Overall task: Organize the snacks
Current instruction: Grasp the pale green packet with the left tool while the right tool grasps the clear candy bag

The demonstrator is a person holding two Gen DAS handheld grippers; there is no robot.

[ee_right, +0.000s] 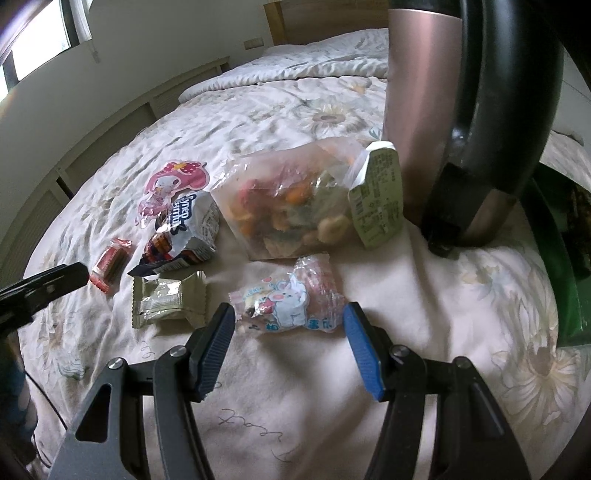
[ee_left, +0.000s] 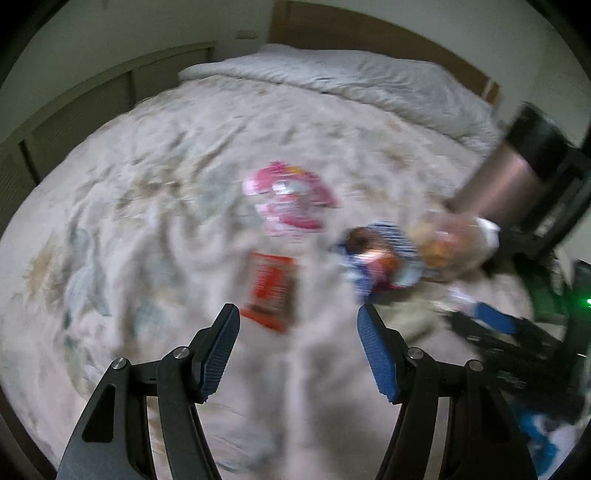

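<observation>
Snacks lie on a floral bedspread. In the right wrist view my right gripper is open and empty, its fingers on either side of a clear rabbit-print packet. Beyond lie a large clear bag of mixed snacks, a green-labelled pack, a white and blue bag, a beige packet, a small red packet and a pink character packet. In the blurred left wrist view my left gripper is open and empty, just short of the red packet.
A pink metal flask with a black handle stands at the right behind the snacks. A green container sits at the far right edge. A rolled duvet and wooden headboard lie at the far end.
</observation>
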